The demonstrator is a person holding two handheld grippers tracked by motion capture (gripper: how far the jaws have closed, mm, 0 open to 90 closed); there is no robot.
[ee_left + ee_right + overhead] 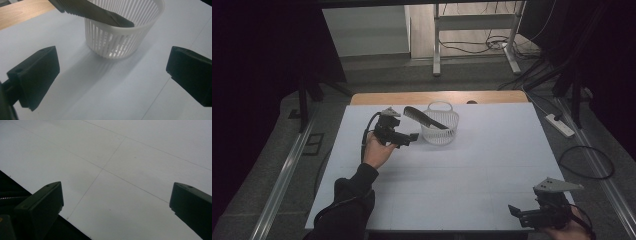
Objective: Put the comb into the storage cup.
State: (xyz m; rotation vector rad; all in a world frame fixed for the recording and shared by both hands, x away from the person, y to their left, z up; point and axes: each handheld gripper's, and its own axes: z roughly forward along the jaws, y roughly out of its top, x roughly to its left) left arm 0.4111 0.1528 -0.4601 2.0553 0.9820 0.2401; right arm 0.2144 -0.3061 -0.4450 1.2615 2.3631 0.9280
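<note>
The basket point(440, 124) stands on the table point(492, 150), near the far edge and a bit left of the middle. The comb point(424, 117) lies slanted in the basket, one end down inside it and the other end sticking out over the rim to the left. The left gripper point(408, 140) is just left of the basket. The right gripper point(518, 214) is far away, at the near right corner of the table.

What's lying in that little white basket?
A dark comb leans in the white basket, one end inside, the other jutting over the rim toward the left gripper. The basket's bottom is hidden.
</note>
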